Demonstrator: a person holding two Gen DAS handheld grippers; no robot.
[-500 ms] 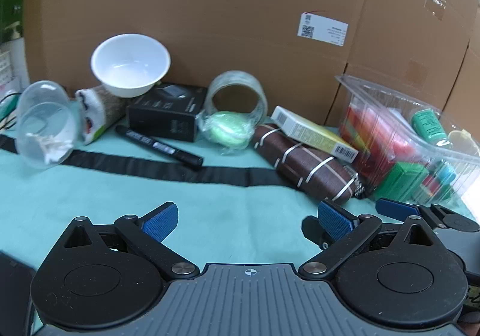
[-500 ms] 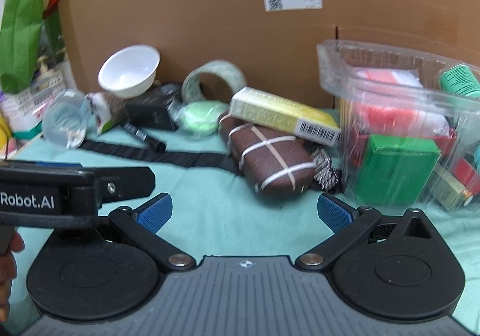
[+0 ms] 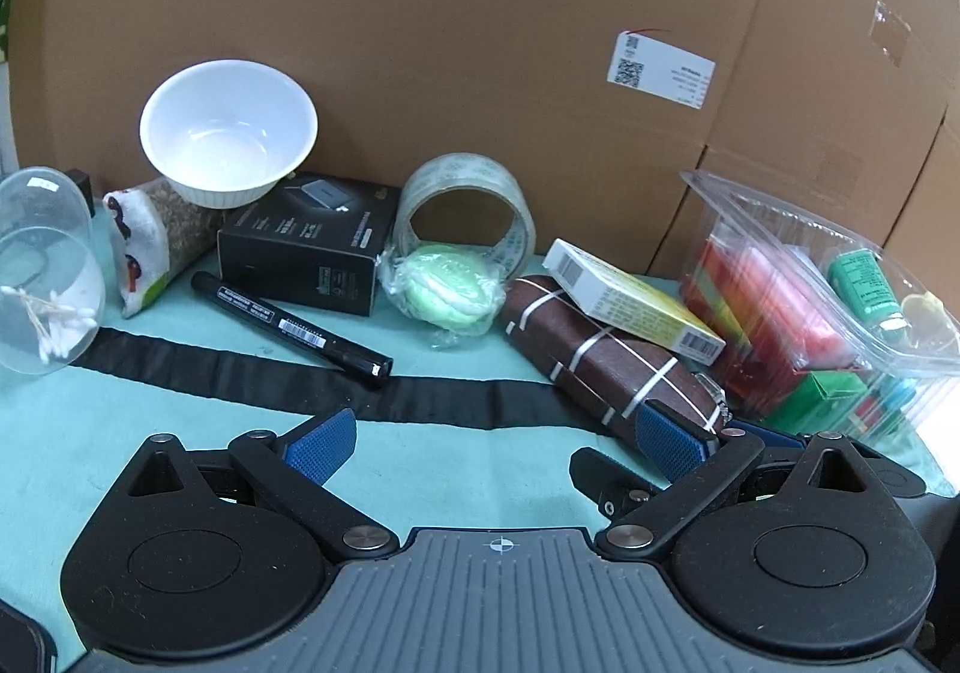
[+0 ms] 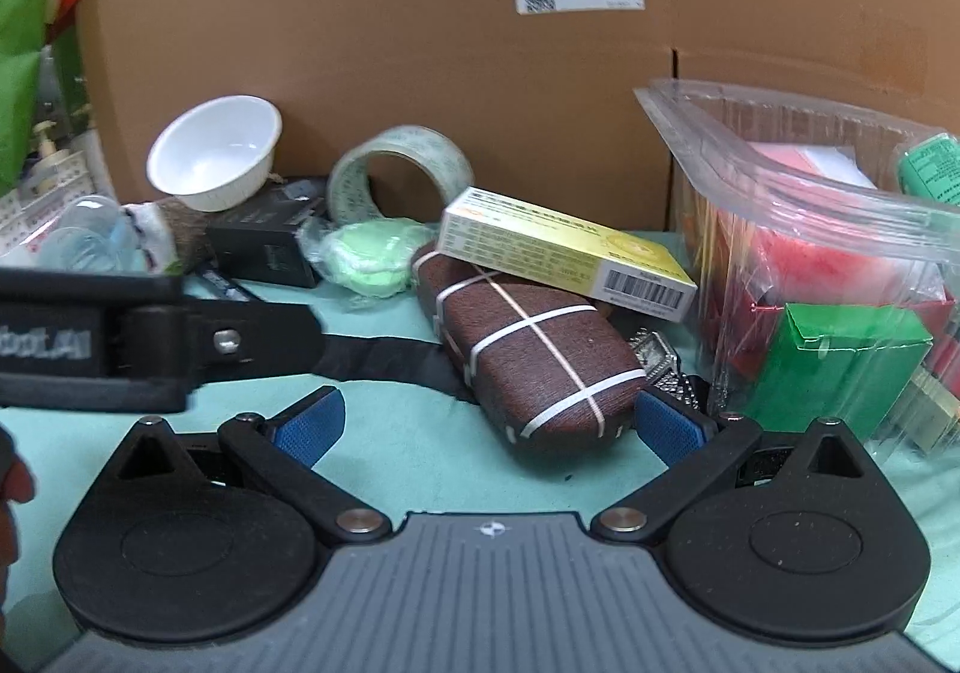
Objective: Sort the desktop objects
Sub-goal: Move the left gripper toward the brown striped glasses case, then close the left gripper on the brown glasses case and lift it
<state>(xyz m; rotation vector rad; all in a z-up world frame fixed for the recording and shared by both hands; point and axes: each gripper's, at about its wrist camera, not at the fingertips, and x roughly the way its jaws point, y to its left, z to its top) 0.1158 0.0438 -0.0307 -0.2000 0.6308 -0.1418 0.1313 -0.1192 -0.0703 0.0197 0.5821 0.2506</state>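
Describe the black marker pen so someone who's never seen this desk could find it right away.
Start at the tall brown cardboard wall behind the teal cloth. In front of it sits a black rectangular carton under a white bowl. The black marker pen lies diagonally just before that carton: the only long thin stick, with white label print.

White bowl point(image 3: 228, 132), black marker point(image 3: 291, 322), pale green soap point(image 3: 447, 283), brown white-striped case point(image 3: 606, 361), teal cloth point(image 3: 180, 421).
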